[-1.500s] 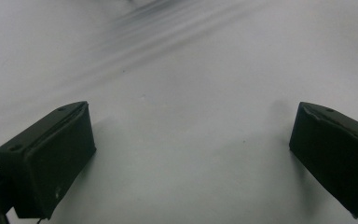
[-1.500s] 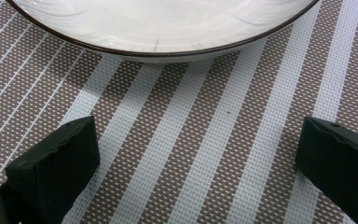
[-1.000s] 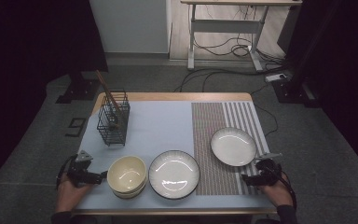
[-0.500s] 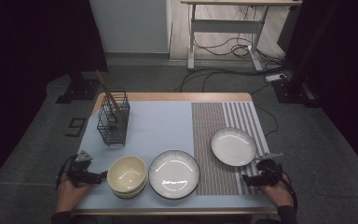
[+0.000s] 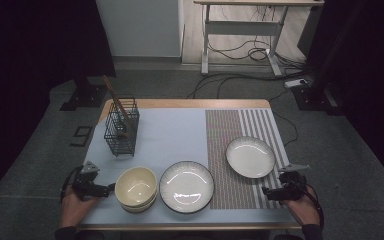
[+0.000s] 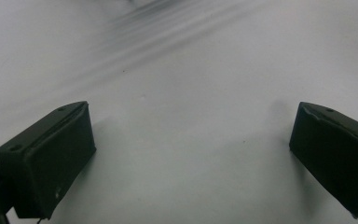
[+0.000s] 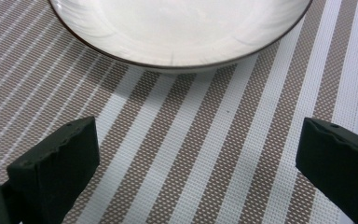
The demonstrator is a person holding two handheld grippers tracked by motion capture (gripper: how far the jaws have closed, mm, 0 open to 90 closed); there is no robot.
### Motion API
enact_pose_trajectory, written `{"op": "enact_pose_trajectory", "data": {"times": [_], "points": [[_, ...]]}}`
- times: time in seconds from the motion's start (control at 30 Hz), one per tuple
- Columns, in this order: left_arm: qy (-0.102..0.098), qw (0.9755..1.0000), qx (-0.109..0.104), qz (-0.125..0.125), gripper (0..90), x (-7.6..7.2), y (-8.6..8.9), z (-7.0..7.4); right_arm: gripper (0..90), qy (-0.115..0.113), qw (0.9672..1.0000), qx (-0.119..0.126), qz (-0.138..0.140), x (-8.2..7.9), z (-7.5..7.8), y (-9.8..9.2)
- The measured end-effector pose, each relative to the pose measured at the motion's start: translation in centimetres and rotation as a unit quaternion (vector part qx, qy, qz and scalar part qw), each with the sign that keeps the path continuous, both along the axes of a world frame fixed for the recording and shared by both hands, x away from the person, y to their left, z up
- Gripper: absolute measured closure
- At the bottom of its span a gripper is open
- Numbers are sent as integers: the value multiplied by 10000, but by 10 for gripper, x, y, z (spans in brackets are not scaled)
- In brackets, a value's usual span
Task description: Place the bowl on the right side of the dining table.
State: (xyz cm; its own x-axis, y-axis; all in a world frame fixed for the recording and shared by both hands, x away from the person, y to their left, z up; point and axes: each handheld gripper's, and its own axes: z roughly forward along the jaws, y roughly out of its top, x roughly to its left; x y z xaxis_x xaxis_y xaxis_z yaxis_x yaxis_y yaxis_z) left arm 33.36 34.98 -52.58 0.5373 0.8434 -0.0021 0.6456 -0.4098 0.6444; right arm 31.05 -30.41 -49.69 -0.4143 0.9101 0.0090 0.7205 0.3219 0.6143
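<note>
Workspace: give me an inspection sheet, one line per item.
Surface: wooden table under a pale mat, with a striped placemat at its right.
Job's things: cream bowls, stacked, by the left gripper; white plate on the striped placemat ahead of the right gripper.
Clutter: dark-rimmed plate in the middle; wire basket holding wooden utensils.
Grippers: left gripper open, empty; right gripper open, empty, fingers over the stripes.
Cables: a tangle on the floor under the far desk.
Surroundings: white desk, dark floor.
</note>
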Motion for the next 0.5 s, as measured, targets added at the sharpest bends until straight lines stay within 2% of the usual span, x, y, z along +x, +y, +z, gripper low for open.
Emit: {"op": "enact_pose_trajectory", "data": {"times": [0.17,0.4,0.5], "points": [[-1,10000,1,0,0,0,0,0,0,-142,9998,13,144,-2,13,8],[-4,10000,1,1,0,0,0,0,0,-204,9992,32,356,-4,25,23],[-4,10000,2,1,0,0,0,0,0,-227,9987,110,446,-4,30,29]]}}
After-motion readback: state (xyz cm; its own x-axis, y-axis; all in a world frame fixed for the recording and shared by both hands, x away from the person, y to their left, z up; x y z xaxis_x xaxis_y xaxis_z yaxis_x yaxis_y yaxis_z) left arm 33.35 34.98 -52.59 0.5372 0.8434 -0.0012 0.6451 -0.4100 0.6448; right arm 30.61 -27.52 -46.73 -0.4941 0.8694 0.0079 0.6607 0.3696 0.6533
